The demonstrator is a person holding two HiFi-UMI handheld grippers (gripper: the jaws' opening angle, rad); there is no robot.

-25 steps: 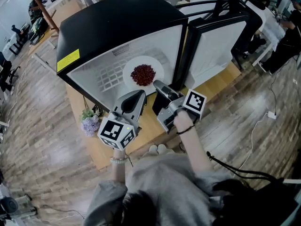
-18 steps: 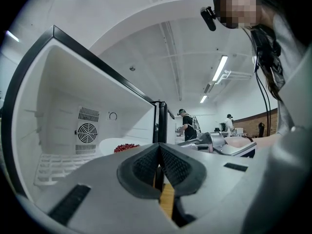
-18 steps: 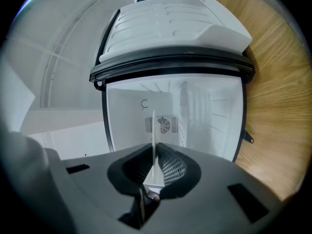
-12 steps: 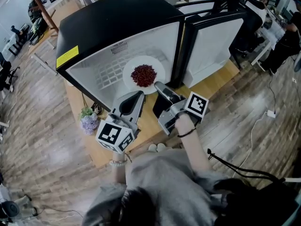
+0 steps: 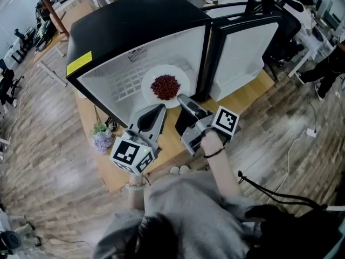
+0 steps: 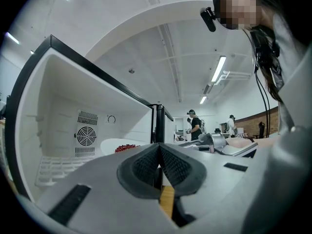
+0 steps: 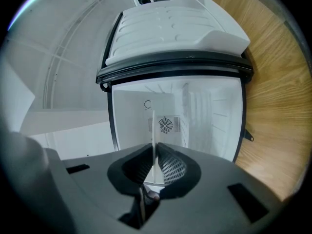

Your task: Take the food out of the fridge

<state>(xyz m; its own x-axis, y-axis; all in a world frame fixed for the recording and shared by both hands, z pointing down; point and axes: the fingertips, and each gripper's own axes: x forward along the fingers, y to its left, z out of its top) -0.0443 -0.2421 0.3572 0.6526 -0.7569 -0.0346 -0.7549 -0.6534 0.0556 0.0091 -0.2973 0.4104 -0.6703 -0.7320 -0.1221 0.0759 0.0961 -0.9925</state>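
Note:
A white plate (image 5: 180, 77) heaped with red food (image 5: 165, 86) lies on the floor of the open black fridge (image 5: 140, 20). My right gripper (image 5: 182, 98) is shut on the plate's near rim. In the right gripper view the plate (image 7: 153, 126) shows edge-on as a thin white strip clamped between the pads of the right gripper (image 7: 154, 152). My left gripper (image 5: 156, 110) hovers just left of it, in front of the fridge opening, shut and empty. In the left gripper view the shut left gripper (image 6: 159, 152) points at the plate (image 6: 109, 144) with its red food (image 6: 127, 147).
The fridge door (image 5: 248, 53) stands swung open to the right. The fridge sits on a wooden table (image 5: 170, 138). A small bunch of flowers (image 5: 102, 139) lies at the table's left corner. A fan grille (image 6: 86, 135) marks the fridge's back wall. People stand in the far background.

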